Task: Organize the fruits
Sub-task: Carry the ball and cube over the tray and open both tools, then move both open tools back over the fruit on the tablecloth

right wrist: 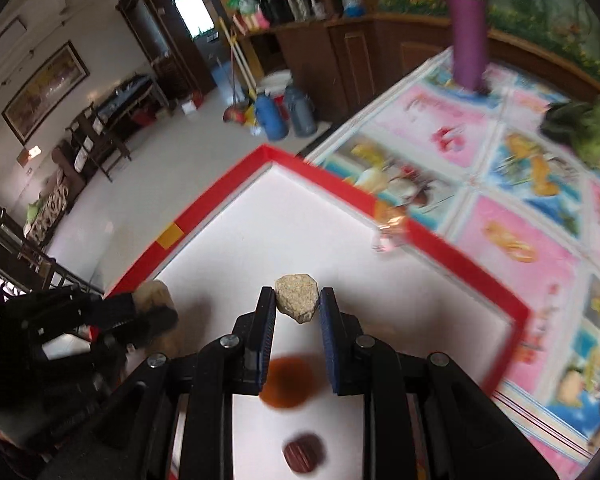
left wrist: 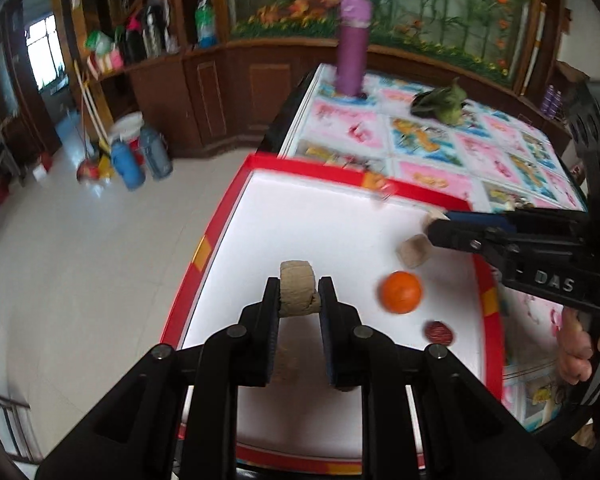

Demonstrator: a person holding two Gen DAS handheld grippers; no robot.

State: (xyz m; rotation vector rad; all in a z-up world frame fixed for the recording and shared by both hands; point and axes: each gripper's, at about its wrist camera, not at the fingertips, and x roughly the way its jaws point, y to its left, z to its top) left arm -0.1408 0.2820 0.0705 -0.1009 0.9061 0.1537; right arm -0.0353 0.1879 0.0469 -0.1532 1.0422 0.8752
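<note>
My left gripper (left wrist: 299, 286) is shut on a tan round piece (left wrist: 298, 292) and holds it over the white tray with a red rim (left wrist: 312, 168). My right gripper (right wrist: 297, 296) is shut on a tan angular piece (right wrist: 297, 298) above the same tray (right wrist: 220, 208); it also shows in the left wrist view (left wrist: 436, 230), at the tray's right side. On the tray lie an orange (left wrist: 401, 292), blurred below the right gripper (right wrist: 287, 384), a small dark red fruit (left wrist: 439, 333) (right wrist: 303, 453), and another tan piece (left wrist: 413, 251). The left gripper shows at the right wrist view's left (right wrist: 156, 308).
The tray sits at the corner of a table with a colourful cartoon cloth (left wrist: 480, 148). A purple bottle (left wrist: 353, 44) and a leafy green vegetable (left wrist: 440, 104) stand farther back. Beyond the table edge is tiled floor with flasks and a broom (left wrist: 136, 152).
</note>
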